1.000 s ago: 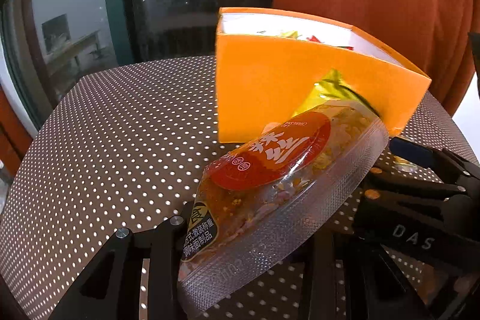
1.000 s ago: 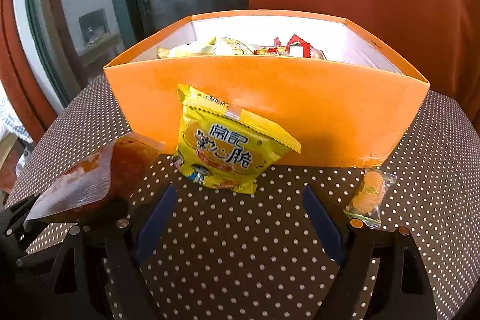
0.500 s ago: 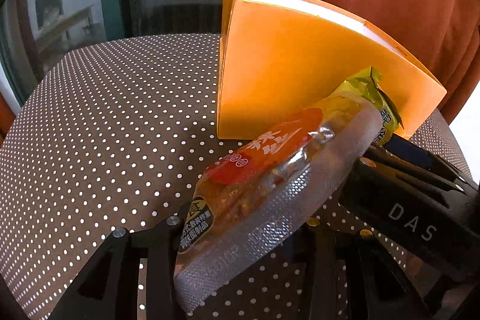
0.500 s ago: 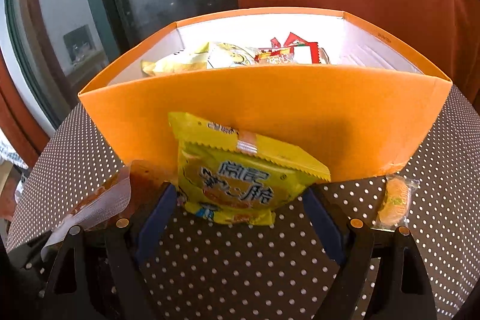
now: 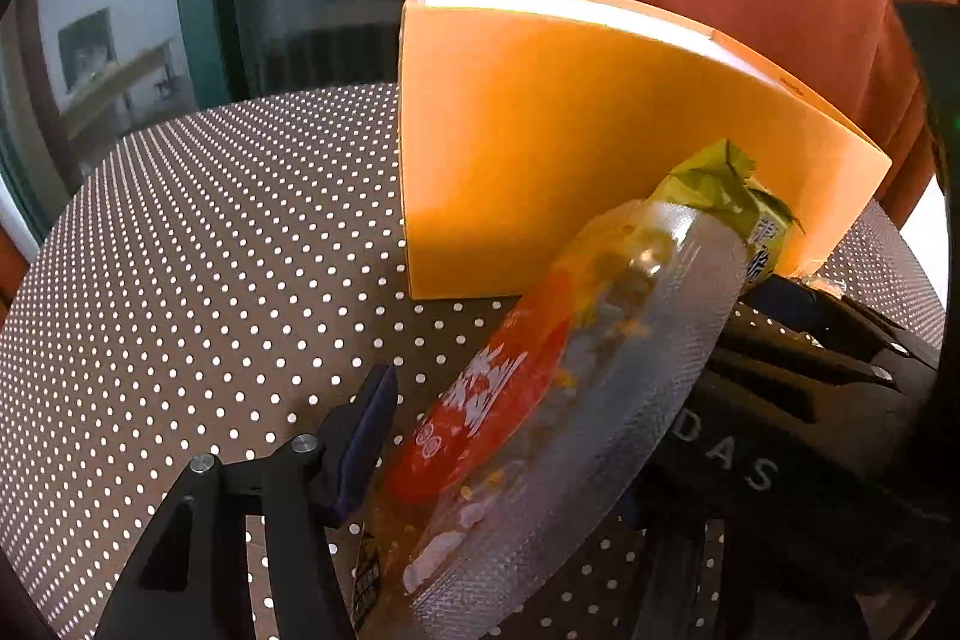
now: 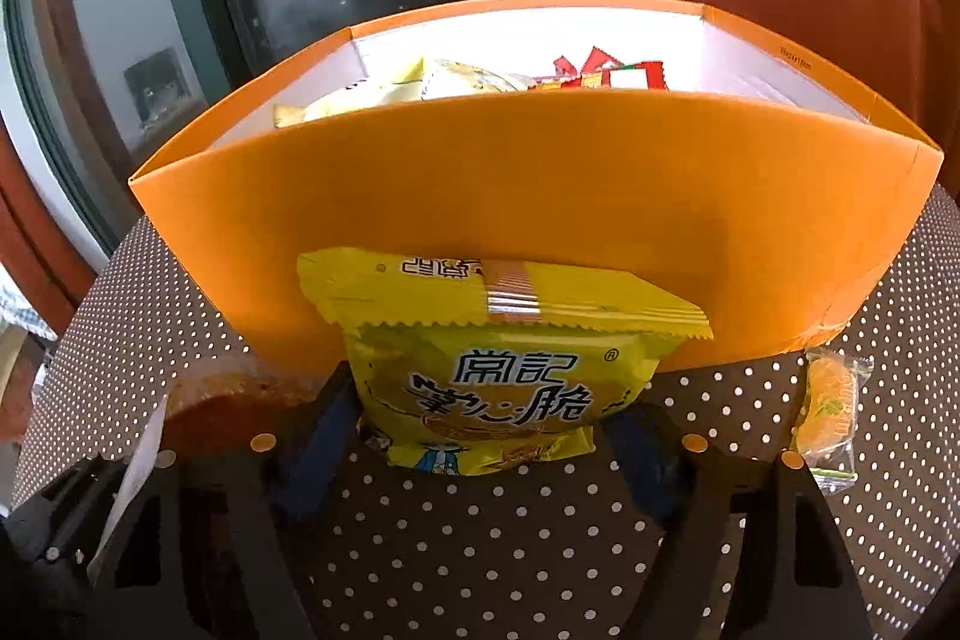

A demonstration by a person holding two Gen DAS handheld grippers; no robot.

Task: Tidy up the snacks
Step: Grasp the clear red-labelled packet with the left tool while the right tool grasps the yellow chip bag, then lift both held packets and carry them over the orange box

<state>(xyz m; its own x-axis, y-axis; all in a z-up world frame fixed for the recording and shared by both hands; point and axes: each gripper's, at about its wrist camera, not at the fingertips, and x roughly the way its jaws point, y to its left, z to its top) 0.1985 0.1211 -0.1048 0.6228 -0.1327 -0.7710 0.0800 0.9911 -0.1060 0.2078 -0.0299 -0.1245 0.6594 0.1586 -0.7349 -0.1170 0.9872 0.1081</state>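
Right wrist: yellow packet (image 6: 480, 370) between closing right gripper (image 6: 480, 436); left gripper (image 5: 504, 436) loosening around clear pouch (image 5: 558, 400).

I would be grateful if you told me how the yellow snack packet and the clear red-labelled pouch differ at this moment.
The yellow snack packet is opaque, while the clear red-labelled pouch shows its filling. The packet leans against the orange box between the right gripper fingers; the pouch lies slanted across the left gripper, whose fingers have just been opening. Both remain outside the box, on the dotted table.

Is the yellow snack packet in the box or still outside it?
Outside: the yellow snack packet leans against the orange box front wall.
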